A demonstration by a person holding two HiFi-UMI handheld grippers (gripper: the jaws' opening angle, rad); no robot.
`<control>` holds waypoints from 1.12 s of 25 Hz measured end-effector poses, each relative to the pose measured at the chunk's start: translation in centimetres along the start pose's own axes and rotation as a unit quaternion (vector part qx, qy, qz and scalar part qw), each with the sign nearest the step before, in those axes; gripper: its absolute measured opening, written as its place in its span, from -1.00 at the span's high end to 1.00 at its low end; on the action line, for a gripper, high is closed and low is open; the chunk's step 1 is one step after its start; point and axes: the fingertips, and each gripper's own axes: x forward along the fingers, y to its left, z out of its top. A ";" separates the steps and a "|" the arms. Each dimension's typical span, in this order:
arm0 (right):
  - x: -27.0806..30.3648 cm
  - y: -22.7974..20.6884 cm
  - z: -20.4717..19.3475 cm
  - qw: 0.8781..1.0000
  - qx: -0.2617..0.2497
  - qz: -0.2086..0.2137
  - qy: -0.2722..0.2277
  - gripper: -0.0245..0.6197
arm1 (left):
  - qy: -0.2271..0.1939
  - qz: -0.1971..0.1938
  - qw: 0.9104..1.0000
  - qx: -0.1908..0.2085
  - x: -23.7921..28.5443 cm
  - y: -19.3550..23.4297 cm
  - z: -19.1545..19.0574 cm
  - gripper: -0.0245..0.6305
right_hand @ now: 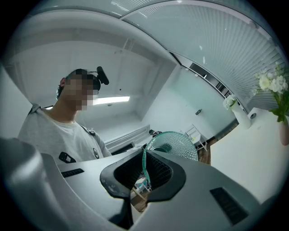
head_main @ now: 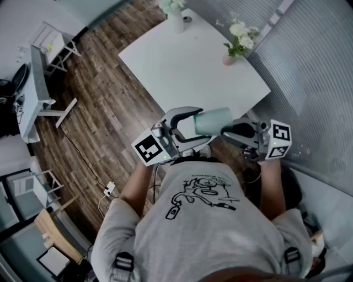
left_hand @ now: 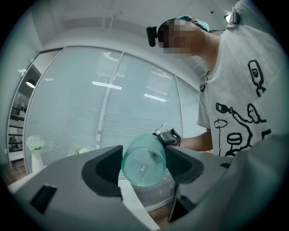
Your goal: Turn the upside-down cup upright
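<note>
A clear green-tinted cup (head_main: 214, 121) lies on its side in the air in front of the person, above the near edge of the white table (head_main: 187, 71). My right gripper (head_main: 229, 131) is shut on the cup's rim (right_hand: 145, 158), with the wall of the cup pinched between its pads. My left gripper (head_main: 196, 129) faces it from the left with its jaws wide. In the left gripper view the cup's closed bottom (left_hand: 143, 163) sits between the two pads (left_hand: 108, 167); they do not clearly press on it.
Two vases of white flowers stand on the table, one at the far end (head_main: 175, 16) and one at the right edge (head_main: 237, 41). A glass wall with blinds (head_main: 309, 71) runs along the right. Wooden floor (head_main: 105, 99) and a desk (head_main: 33, 93) lie to the left.
</note>
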 end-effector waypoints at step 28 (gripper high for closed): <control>0.9 0.7 -0.7 0.989 -0.097 -0.058 0.090 0.37 | -0.005 -0.005 1.000 0.013 -0.4 -0.6 -0.5 0.04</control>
